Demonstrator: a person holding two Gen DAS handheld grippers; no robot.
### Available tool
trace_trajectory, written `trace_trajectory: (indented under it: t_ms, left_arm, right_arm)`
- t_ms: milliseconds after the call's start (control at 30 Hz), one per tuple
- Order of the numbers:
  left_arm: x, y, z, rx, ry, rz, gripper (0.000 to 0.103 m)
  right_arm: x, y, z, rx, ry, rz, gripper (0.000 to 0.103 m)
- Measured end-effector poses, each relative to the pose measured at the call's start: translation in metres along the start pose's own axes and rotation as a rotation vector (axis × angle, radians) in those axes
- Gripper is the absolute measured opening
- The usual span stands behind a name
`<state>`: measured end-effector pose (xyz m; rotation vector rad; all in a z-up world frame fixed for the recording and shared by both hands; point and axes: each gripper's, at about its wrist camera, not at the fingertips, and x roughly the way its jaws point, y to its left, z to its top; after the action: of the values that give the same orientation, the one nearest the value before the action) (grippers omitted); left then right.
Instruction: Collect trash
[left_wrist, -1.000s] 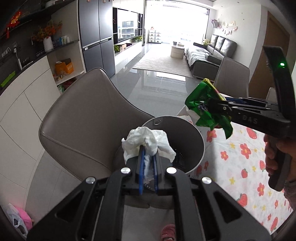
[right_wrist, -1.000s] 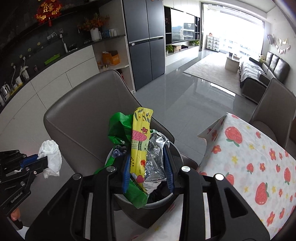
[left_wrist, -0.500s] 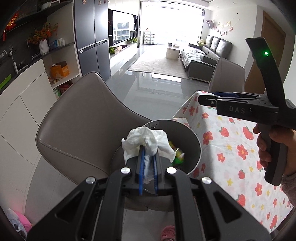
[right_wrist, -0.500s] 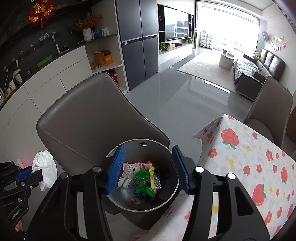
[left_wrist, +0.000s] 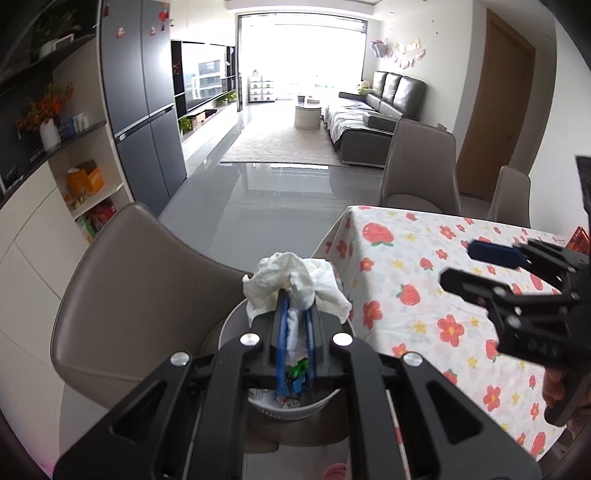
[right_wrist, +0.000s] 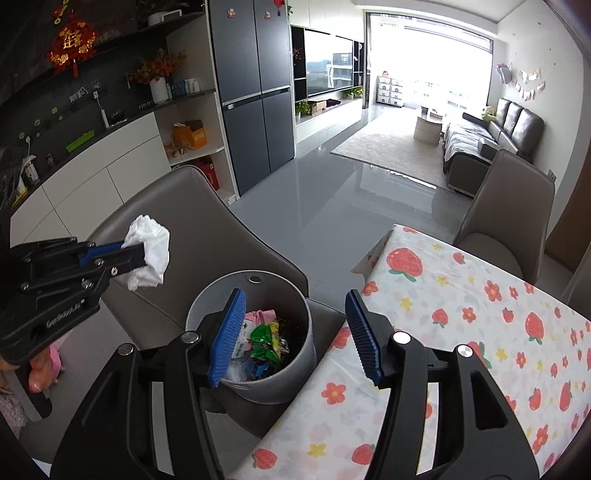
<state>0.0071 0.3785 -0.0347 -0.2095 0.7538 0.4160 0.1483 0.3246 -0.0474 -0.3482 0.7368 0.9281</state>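
Trash: the crumpled white tissue (left_wrist: 295, 284) sits pinched in our left gripper (left_wrist: 295, 317), fingers nearly shut on it. In the left wrist view it hangs right over the grey bin (left_wrist: 291, 404), which stands on the seat of the brown chair (left_wrist: 140, 291) against the table (left_wrist: 424, 295) edge. Right gripper (left_wrist: 480, 266) is off to the right over the flowered cloth.

Right wrist view: right gripper (right_wrist: 295, 332) fingers are opening, nothing between them; green wrapper (right_wrist: 264, 341) lies in the bin (right_wrist: 258, 384) with other scraps. Here the tissue (right_wrist: 149, 253) reads left of the rim, above the chair (right_wrist: 207, 236) back.

We'd centre the left gripper over the bin mouth, lower a bit, then release; tissue is light and could drift or snag on the pads.
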Motion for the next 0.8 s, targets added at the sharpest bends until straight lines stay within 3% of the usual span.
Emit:
trace_trajectory:
  t_ms: [400, 433, 567, 800]
  left_arm:
    - [0.013, -0.017, 0.037, 0.039, 0.014, 0.000, 0.013]
    - [0.015, -0.017, 0.038, 0.037, 0.026, 0.001, 0.017]
    - [0.023, -0.013, 0.035, 0.002, 0.061, -0.008, 0.065]
    - [0.037, -0.010, 0.029, -0.024, 0.117, -0.013, 0.065]
  right_arm:
    - [-0.046, -0.051, -0.012, 0.084, -0.044, -0.087, 0.054]
    - [-0.047, -0.053, -0.013, 0.087, -0.046, -0.090, 0.054]
    - [-0.052, -0.057, -0.015, 0.094, -0.050, -0.099, 0.054]
    - [-0.053, -0.059, -0.017, 0.100, -0.048, -0.104, 0.054]
